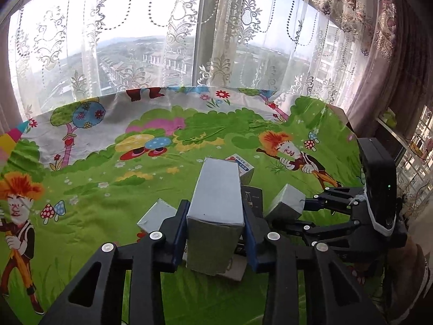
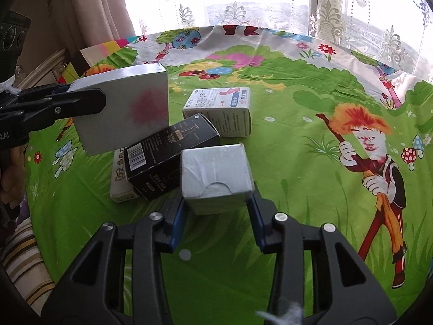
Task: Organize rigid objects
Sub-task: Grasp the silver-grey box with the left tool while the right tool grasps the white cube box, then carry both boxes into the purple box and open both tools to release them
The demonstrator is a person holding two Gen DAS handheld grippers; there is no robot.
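In the left wrist view my left gripper (image 1: 215, 211) is shut on a tall grey box (image 1: 216, 189), pads pressed on both long sides. The right wrist view shows that box (image 2: 121, 108) with a red blotch, lifted and tilted in the left gripper (image 2: 101, 101). My right gripper (image 2: 216, 201) is shut on a small grey cube box (image 2: 216, 173), and the left wrist view shows this cube (image 1: 288, 201) tilted at the right gripper's (image 1: 307, 205) tips. Between them a black box (image 2: 167, 154) leans on a white box (image 2: 120, 184). A white and blue medicine box (image 2: 219, 113) stands behind.
A round table under a bright green cartoon cloth (image 2: 297, 162) carries everything. Lace curtains (image 1: 135, 40) and a window close the far side. A pale box corner (image 1: 157, 214) shows left of my left finger. A person's striped sleeve (image 2: 21, 257) is at the lower left.
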